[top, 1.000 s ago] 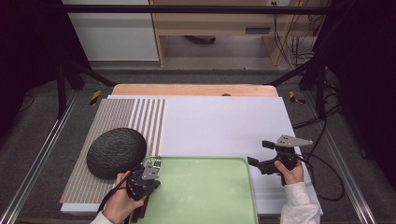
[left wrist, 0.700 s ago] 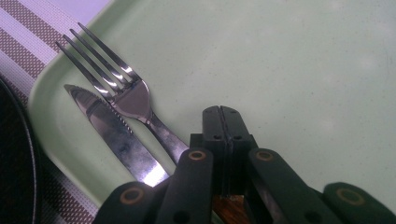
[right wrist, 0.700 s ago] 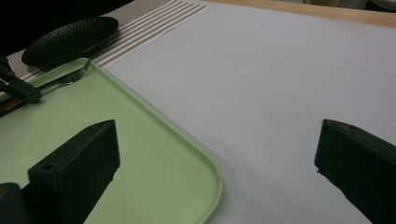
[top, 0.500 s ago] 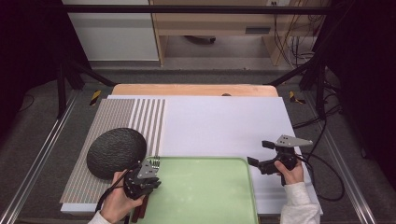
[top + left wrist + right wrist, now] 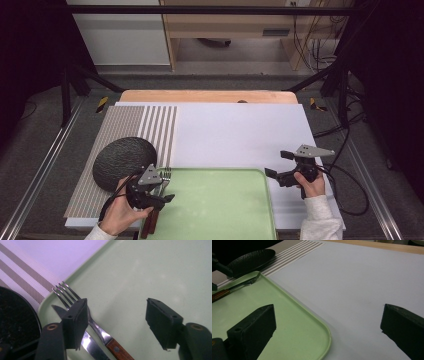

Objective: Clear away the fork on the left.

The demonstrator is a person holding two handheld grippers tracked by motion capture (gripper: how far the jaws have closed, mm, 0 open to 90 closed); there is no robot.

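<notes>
A fork (image 5: 98, 330) with a wooden handle and a knife (image 5: 87, 343) lie side by side at the left end of the pale green tray (image 5: 220, 200). My left gripper (image 5: 166, 187) hovers just over them, and its jaws have just been opening. In the left gripper view the left gripper (image 5: 117, 307) is open: the fork runs under its left jaw, bare tray (image 5: 140, 270) shows between the pads, and nothing is pressed. My right gripper (image 5: 278, 164) is open off the tray's right edge, over the white sheet. The right gripper (image 5: 329, 315) has nothing between its jaws.
A dark round textured plate (image 5: 122, 160) sits on a striped placemat (image 5: 125, 125), touching the tray's left corner. A white sheet (image 5: 240, 130) covers the table beyond the tray, with a wooden edge (image 5: 205, 96) behind it. Metal frame rails run along both sides.
The left gripper's jaws have opened over the fork and knife, which stay on the tray. The right hand has kept still.
</notes>
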